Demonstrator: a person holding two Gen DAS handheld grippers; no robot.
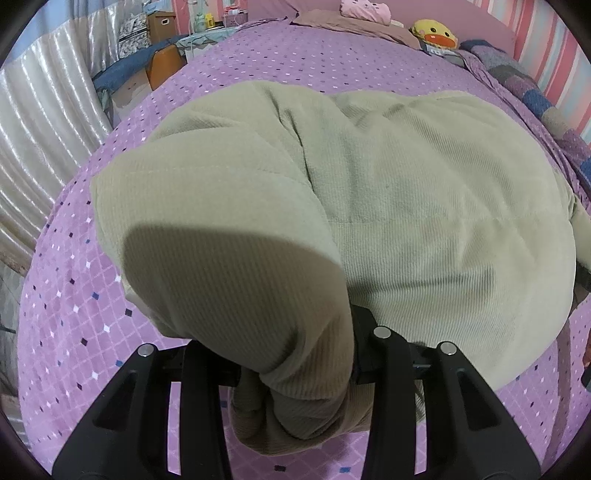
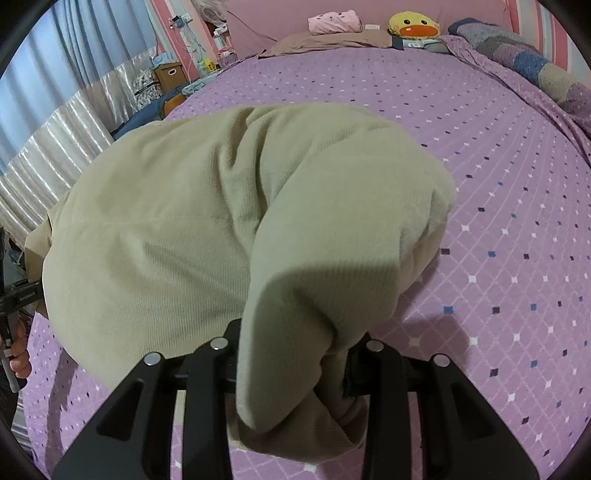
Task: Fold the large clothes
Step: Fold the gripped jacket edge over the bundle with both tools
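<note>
Fingers on both grippers are clamped onto bunched-up folds of the same pale green garment (image 1: 406,192), so neither one is free. On the left gripper (image 1: 295,373) the fabric wad fills the gap between the black fingers (image 1: 388,369) and drapes right over them, so the pads themselves are buried. Same story on the right gripper (image 2: 291,369): cloth hangs over and hides where it's actually pinched.

That garment is spread across the purple bedspread (image 1: 66,295), with its near corners lifted up into the grippers.

What each camera gets that the other doesn't: the right wrist view catches a hand (image 2: 18,358) holding black hardware at its left edge, plus blue curtains (image 2: 85,44). In the left wrist view there's only a dark sliver at the far right edge, too cut off to make out.

Both see the yellow duck plush (image 2: 412,24) and a pink folded item (image 2: 336,21) up near the head of the bed. Boxes and clutter beside the bed are too small to identify properly.
</note>
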